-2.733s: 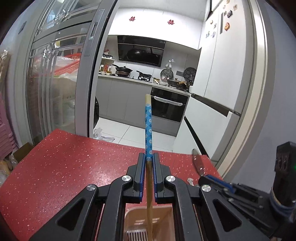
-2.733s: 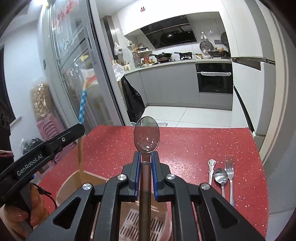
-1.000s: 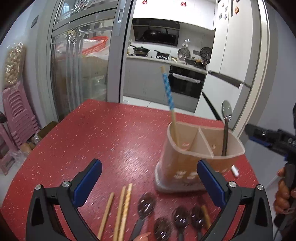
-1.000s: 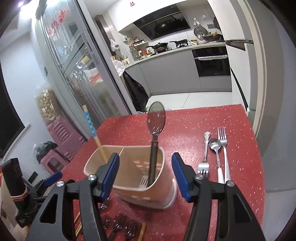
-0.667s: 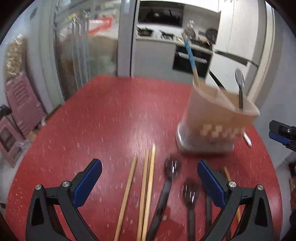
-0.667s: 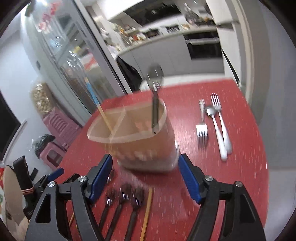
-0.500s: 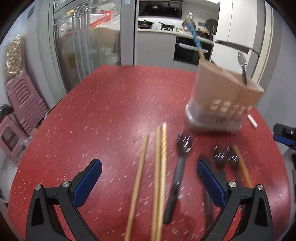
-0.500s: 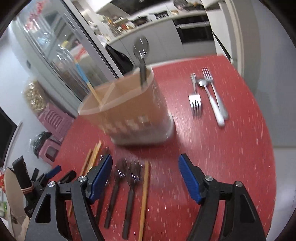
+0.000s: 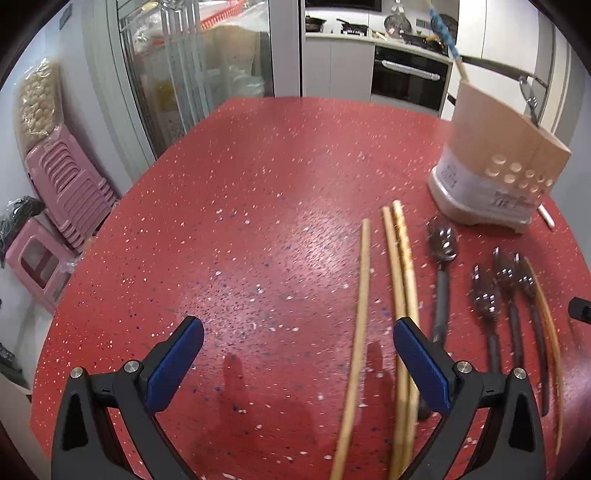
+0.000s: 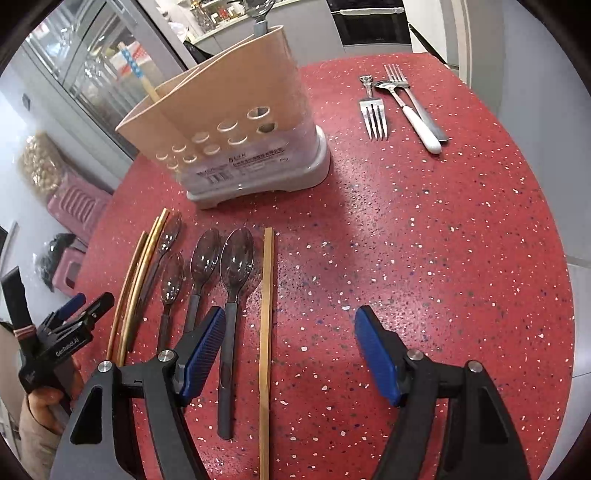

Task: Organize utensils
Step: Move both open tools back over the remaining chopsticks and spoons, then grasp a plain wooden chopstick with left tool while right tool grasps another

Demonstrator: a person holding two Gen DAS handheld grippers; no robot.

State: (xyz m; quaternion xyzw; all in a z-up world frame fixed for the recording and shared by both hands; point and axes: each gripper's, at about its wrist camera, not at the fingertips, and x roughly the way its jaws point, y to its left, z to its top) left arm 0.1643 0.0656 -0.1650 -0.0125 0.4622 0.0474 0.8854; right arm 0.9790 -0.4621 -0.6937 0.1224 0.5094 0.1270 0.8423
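Both claws hang spread and empty over the red tabletop (image 10: 443, 229): left claw (image 9: 295, 354) beside three chopsticks (image 9: 397, 280), right claw (image 10: 290, 347) straddling a lone chopstick (image 10: 266, 314), dark spoons (image 10: 236, 258) alongside.

On the red speckled tabletop (image 10: 443, 240) the beige perforated utensil caddy (image 10: 229, 129) stands at the back, holding a blue-patterned chopstick (image 10: 136, 79) in its left part and a dark spoon (image 10: 258, 14) in its right. Before it lie four dark translucent spoons (image 10: 236, 258) (handles toward the camera), three bamboo chopsticks (image 10: 140, 273) to their left, a single bamboo chopstick (image 10: 266, 332) to their right. Right of the caddy lie two steel forks (image 10: 373, 110) and a white-handled spoon (image 10: 413, 118).
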